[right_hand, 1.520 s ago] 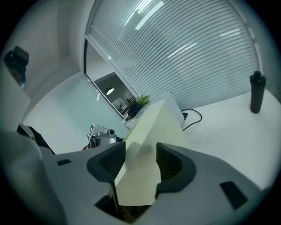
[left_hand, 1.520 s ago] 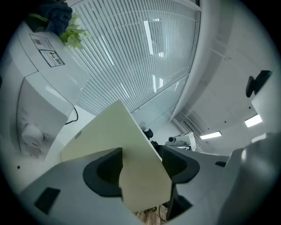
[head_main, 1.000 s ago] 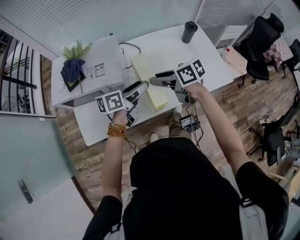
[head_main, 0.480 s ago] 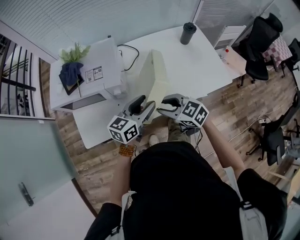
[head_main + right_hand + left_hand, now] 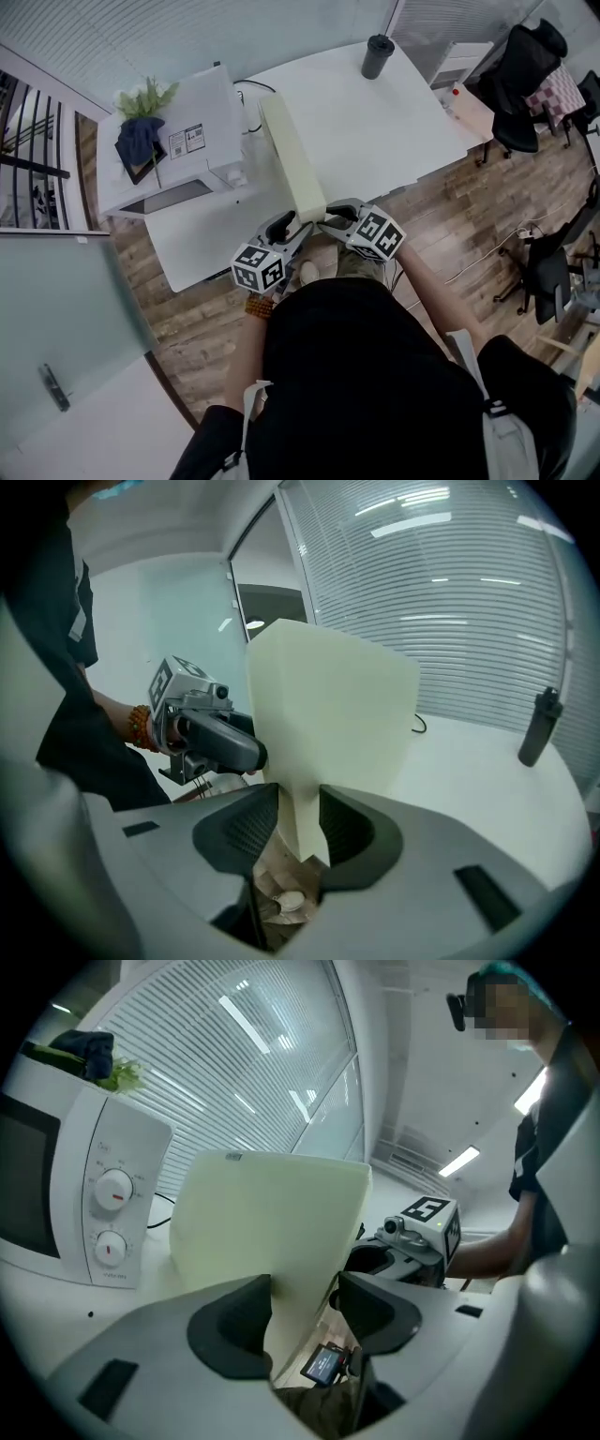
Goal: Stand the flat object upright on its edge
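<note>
Slab [image 5: 292,155] raised upright, between both tongs [image 5: 302,223] [image 5: 328,217]

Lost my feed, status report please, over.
Left gripper and right gripper, jaws just closing, clamp pale yellow foam slab at its near end. Slab upright on long edge on white table. White microwave alongside, apart.

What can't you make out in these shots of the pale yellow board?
The bottom edge of the pale yellow flat board: head view, the board's own top hides it.
The label on the white box-shaped microwave: head view, print too small.
A small dark screen below the board: left gripper view, too small to read.
</note>
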A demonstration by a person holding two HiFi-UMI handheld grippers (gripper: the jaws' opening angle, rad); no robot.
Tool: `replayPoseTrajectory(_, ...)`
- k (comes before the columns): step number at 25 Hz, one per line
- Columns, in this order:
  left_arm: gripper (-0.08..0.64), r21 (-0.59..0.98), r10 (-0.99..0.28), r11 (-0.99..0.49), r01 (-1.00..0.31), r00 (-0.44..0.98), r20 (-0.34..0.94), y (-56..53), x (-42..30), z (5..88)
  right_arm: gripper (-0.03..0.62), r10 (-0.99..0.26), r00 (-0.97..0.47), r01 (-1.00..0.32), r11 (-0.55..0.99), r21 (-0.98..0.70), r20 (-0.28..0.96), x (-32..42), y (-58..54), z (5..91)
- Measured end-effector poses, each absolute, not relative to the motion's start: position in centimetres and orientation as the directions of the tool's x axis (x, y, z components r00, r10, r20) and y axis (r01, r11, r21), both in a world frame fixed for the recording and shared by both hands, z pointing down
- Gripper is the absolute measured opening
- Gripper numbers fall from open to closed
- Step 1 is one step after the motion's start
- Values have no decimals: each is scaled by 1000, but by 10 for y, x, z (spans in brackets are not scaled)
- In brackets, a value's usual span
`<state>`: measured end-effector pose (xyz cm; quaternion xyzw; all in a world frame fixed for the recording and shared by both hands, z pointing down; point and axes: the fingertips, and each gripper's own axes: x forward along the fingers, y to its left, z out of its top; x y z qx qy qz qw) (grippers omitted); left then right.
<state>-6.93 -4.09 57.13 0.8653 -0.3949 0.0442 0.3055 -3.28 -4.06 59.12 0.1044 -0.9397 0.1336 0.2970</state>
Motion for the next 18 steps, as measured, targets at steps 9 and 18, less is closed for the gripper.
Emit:
replayPoseTrajectory(9,232,515,-572,-527,-676,730,374,-23,-65,620,141,-110,-779,-226,968,-112,617,-28,-25,635)
replayPoseTrajectory(18,275,613,-551,-538,-579,792,263,-15,-92,569,203,-21,-899,-134,964,-230,438,-21,-45,558)
